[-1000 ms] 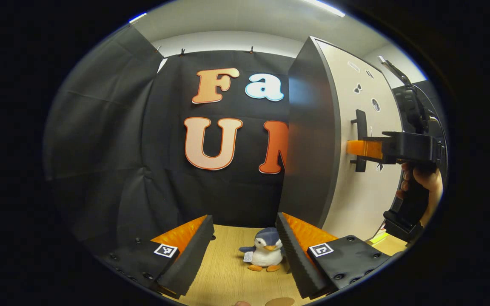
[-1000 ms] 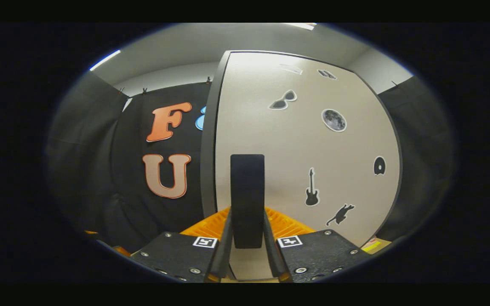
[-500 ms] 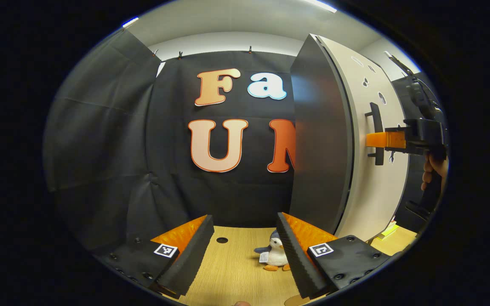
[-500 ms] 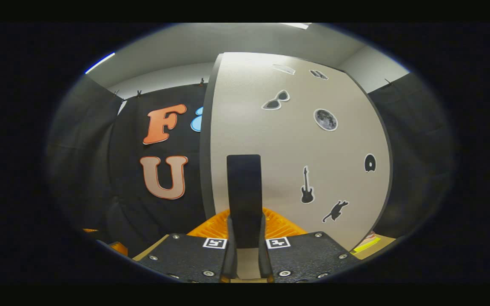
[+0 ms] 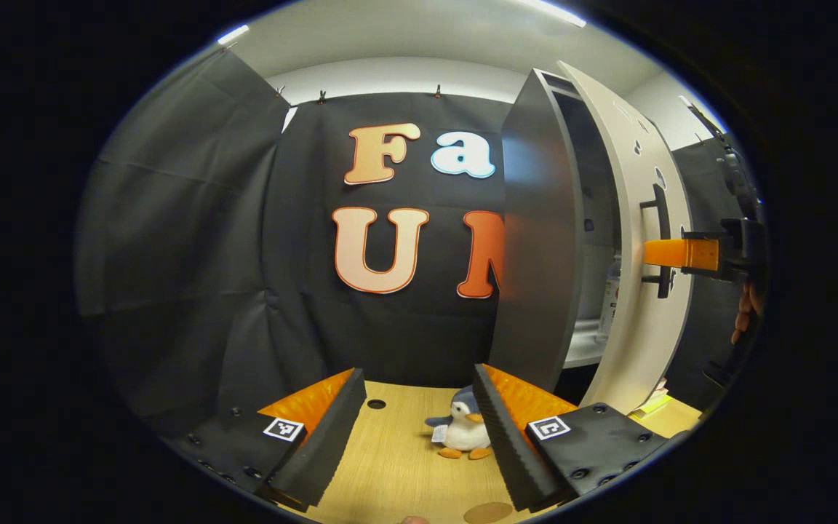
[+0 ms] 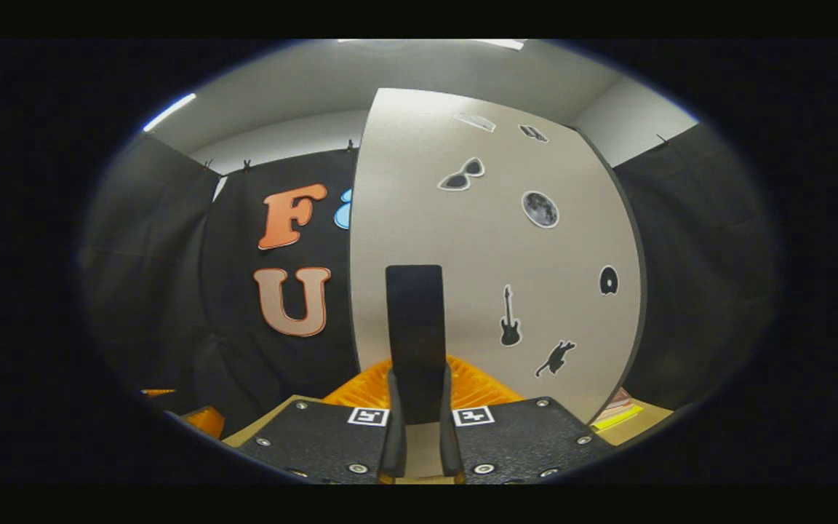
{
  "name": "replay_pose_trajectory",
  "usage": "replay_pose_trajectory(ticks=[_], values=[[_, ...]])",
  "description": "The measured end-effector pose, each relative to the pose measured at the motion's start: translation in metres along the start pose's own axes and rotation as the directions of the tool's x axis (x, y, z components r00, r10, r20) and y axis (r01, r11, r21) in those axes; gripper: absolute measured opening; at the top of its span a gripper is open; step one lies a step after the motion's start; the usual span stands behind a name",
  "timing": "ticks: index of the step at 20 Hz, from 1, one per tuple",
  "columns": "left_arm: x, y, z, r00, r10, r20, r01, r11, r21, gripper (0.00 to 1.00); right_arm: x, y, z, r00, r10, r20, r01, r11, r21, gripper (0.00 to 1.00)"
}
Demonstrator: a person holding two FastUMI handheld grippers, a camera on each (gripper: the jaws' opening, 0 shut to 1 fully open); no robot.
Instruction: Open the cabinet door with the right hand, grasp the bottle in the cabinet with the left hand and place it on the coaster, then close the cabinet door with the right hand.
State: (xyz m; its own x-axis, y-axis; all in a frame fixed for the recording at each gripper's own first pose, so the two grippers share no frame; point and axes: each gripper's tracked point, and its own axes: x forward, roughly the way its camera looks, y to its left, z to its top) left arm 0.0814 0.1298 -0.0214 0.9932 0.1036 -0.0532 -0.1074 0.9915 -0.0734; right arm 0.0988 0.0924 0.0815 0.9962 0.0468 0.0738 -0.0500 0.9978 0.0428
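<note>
— What have your jaws got?

— My right gripper (image 6: 417, 407) is pinched on the cabinet door's handle (image 6: 414, 342), both fingers pressing it. The cabinet door (image 5: 641, 240) stands ajar. My left gripper (image 5: 419, 429) is spread wide, holding nothing, over the wooden table (image 5: 397, 466) near a plush penguin (image 5: 463, 431).

— And the bottle? Any writing?

— Something pale with a label sits inside the cabinet, probably the bottle (image 5: 612, 291); too small to read. The coaster (image 5: 488, 512) lies at the table's near edge. The door carries stickers: sunglasses (image 6: 460, 175), moon (image 6: 540, 209), guitar (image 6: 510, 326), cat (image 6: 555, 358).
</note>
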Motion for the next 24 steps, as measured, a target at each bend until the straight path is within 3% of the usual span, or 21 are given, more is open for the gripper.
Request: replay_pose_trajectory(ticks=[5, 7, 8, 9, 11, 15, 19, 20, 24], values=[[-0.005, -0.009, 0.004, 1.0, 0.001, 0.02, -0.001, 1.0, -0.01, 0.94, -0.016, -0.006, 0.003, 0.999, 0.032, -0.001, -0.032, 0.999, 0.0, 0.18], [-0.006, -0.009, 0.004, 1.0, -0.003, 0.023, 0.003, 1.0, 0.002, 0.99, -0.022, -0.008, 0.004, 0.999, 0.048, -0.004, -0.048, 0.999, 0.007, 0.18], [-0.006, -0.009, 0.004, 1.0, -0.001, 0.024, 0.001, 1.0, 0.007, 0.94, -0.024, -0.01, 0.004, 0.998, 0.057, -0.007, -0.057, 0.998, 0.011, 0.19], [-0.006, -0.008, 0.004, 1.0, 0.001, 0.025, -0.001, 1.0, 0.01, 0.99, -0.026, -0.011, 0.004, 0.998, 0.064, -0.008, -0.063, 0.998, 0.017, 0.19], [-0.006, -0.01, 0.002, 1.0, -0.001, 0.019, 0.001, 1.0, 0.013, 0.99, -0.03, -0.014, 0.005, 0.997, 0.072, -0.007, -0.072, 0.997, 0.018, 0.17], [-0.007, -0.012, 0.002, 1.0, -0.004, 0.016, 0.003, 1.0, 0.025, 0.93, -0.038, -0.021, 0.006, 0.996, 0.093, -0.015, -0.093, 0.995, 0.04, 0.19], [-0.006, -0.022, 0.001, 0.999, -0.038, 0.019, 0.038, 0.999, 0.028, 0.93, -0.048, -0.032, 0.006, 0.994, 0.11, -0.018, -0.109, 0.993, 0.044, 0.18], [-0.005, -0.026, 0.001, 0.998, -0.055, 0.02, 0.054, 0.998, 0.029, 0.99, -0.052, -0.035, 0.006, 0.993, 0.115, -0.022, -0.114, 0.992, 0.05, 0.17], [-0.005, -0.046, 0.002, 0.991, -0.132, 0.026, 0.131, 0.991, 0.034, 0.99, -0.068, -0.049, 0.008, 0.989, 0.145, -0.025, -0.143, 0.987, 0.067, 0.17]])
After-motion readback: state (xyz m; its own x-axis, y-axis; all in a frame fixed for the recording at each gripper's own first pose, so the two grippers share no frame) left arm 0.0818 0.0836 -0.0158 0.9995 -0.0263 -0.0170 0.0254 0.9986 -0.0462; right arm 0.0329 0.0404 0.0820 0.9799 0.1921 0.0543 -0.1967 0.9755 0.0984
